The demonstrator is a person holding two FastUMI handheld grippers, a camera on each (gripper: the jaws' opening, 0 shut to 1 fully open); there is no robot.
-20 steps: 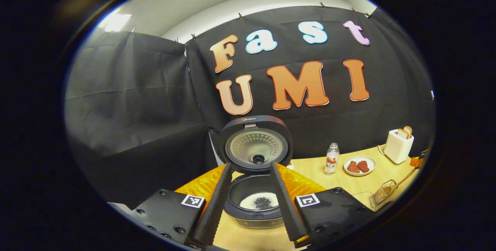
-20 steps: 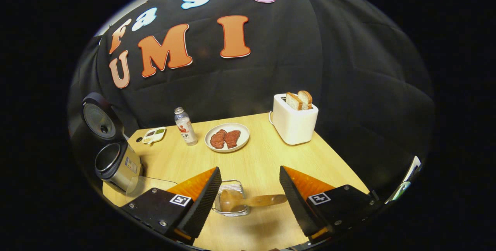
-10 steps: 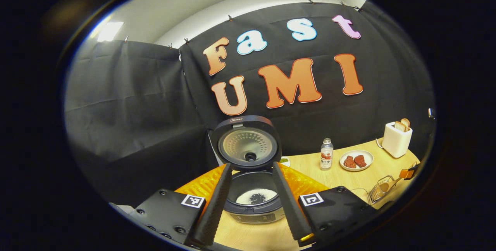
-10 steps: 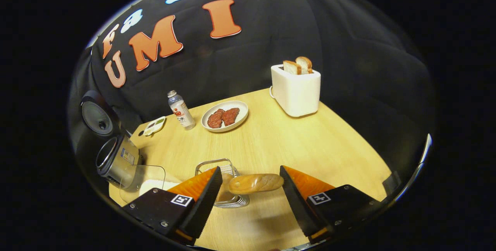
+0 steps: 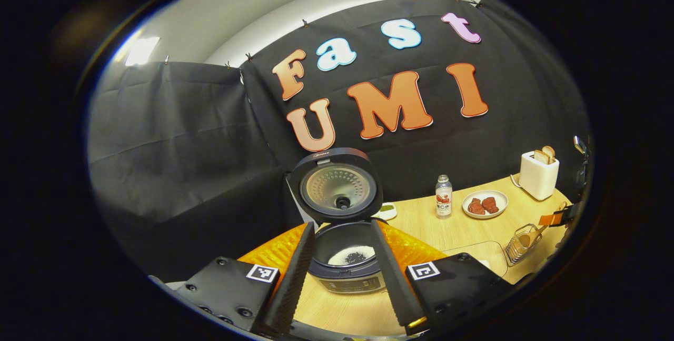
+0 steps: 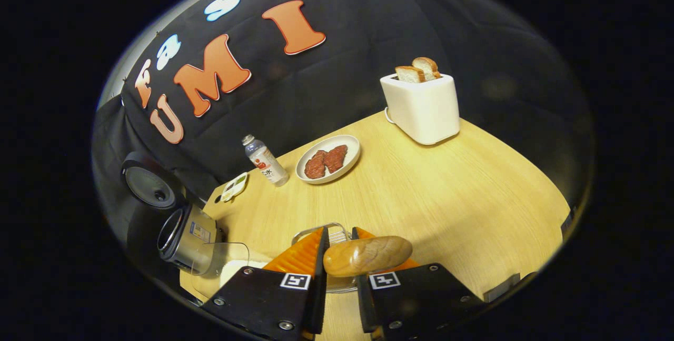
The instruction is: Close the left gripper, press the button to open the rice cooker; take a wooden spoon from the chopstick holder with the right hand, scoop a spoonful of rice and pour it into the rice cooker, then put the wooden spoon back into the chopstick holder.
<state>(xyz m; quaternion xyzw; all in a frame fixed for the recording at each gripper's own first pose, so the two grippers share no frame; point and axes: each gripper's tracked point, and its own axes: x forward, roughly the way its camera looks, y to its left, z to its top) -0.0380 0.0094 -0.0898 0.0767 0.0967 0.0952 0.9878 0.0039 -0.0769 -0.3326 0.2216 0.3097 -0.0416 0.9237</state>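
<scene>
Now right gripper point(image 6: 339, 257) jaws have closed on wooden spoon point(image 6: 367, 255); left gripper point(image 5: 341, 278) jaws gape.

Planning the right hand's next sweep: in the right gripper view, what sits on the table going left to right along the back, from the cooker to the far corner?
Rice cooker with its lid up → small dish → bottle → plate of meat → toaster holding bread.
</scene>
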